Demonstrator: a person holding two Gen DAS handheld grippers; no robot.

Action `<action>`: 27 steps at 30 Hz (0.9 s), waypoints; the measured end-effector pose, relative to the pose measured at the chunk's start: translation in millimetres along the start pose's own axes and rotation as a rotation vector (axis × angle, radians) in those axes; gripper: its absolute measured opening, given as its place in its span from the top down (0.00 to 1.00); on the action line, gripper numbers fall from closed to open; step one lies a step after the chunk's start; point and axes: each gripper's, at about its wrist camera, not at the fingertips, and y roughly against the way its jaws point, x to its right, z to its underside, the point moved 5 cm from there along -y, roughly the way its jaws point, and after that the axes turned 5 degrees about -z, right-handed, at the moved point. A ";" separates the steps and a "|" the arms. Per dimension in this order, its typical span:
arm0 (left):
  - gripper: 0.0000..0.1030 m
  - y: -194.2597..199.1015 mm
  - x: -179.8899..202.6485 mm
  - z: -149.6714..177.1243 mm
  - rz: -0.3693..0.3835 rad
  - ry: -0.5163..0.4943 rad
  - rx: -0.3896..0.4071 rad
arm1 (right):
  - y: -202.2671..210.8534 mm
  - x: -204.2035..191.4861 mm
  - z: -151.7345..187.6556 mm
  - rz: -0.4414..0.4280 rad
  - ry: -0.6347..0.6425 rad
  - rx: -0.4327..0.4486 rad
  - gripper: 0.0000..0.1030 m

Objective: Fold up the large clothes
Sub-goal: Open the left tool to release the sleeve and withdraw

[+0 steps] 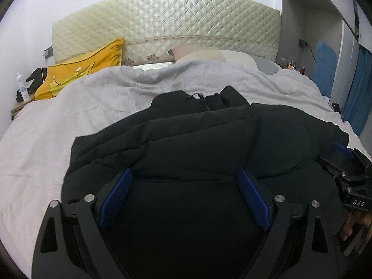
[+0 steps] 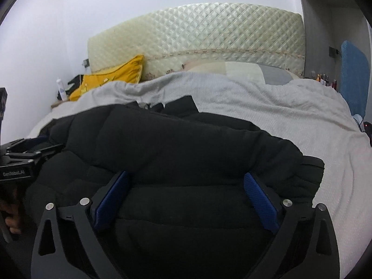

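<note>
grey bedspread [image 1: 97, 107] under black puffer jacket [image 1: 197, 139], left gripper [image 1: 184, 174] and right gripper [image 2: 187, 177] both spread wide over near hem, mid-fold, next pinch hem.

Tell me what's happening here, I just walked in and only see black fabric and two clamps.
A person is folding a black puffer jacket laid on a bed's grey blanket. Each hand holds a two-finger tool: the left tool and the right tool both sit over the near edge of the jacket, jaws spread wide with padding between them, not clamped. The jacket looks partly folded, its collar toward the quilted headboard.
</note>
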 end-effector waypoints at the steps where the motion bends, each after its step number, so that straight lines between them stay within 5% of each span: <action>1: 0.12 -3.2 0.7 1.9 -0.004 -0.001 -0.002 | -3.9 -0.1 0.4 0.002 0.004 -0.003 0.03; 9: 0.10 -19.2 -0.9 7.5 -0.015 0.003 -0.030 | -23.3 0.0 4.7 0.031 0.035 -0.073 0.01; 13: 0.10 -1.4 -4.0 8.4 -0.026 -0.007 -0.009 | -2.0 -1.6 3.5 -0.034 0.044 -0.052 0.04; 18: 0.10 35.8 -27.2 19.2 -0.025 0.023 0.025 | 43.8 11.7 2.5 -0.046 0.057 0.024 0.32; 27: 0.10 25.7 -68.4 53.6 -0.131 0.063 -0.034 | 47.4 54.8 16.7 0.013 -0.037 -0.017 0.55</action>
